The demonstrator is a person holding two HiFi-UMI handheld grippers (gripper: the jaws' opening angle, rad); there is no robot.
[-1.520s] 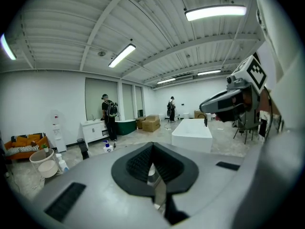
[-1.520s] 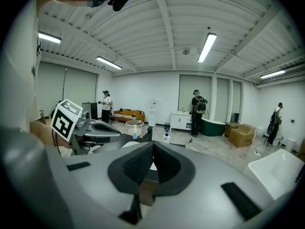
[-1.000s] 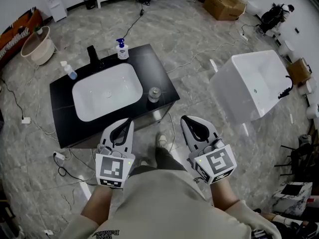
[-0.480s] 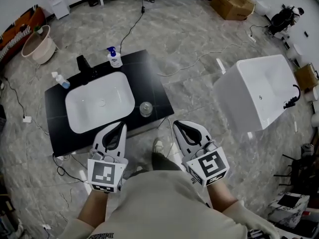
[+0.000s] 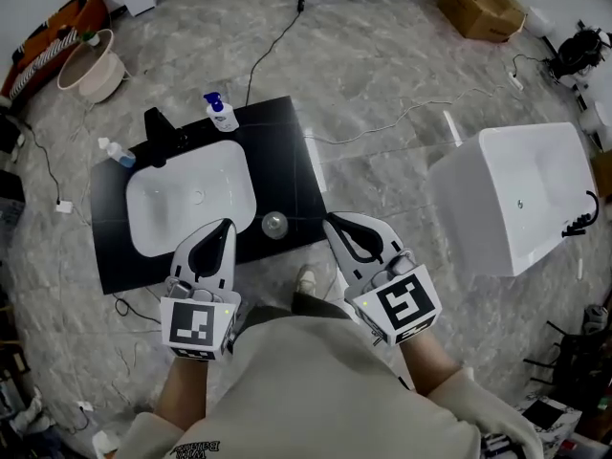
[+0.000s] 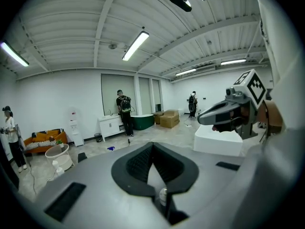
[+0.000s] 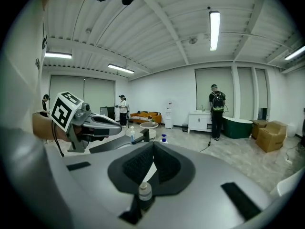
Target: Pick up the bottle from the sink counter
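A small clear bottle (image 5: 274,224) with a grey cap stands near the front edge of the black sink counter (image 5: 287,165); it also shows low between the jaws as the bottle (image 6: 163,194) and the bottle (image 7: 144,191). A blue-and-white spray bottle (image 5: 222,113) stands at the counter's back, and a small clear bottle with a blue base (image 5: 117,151) at its left. My left gripper (image 5: 227,226) and right gripper (image 5: 330,220) hover at the counter's front edge, either side of the capped bottle. Both are shut and hold nothing.
A white basin (image 5: 191,197) and a black tap (image 5: 158,127) fill the counter's middle. A white bathtub (image 5: 516,199) stands at the right, cardboard boxes (image 5: 483,6) at the back, a pink tub (image 5: 91,70) at the far left. Cables run over the floor. People stand far off.
Both grippers have moved forward, from well short of the counter to its front edge. The capped bottle now lies between their tips. Both have stayed shut.
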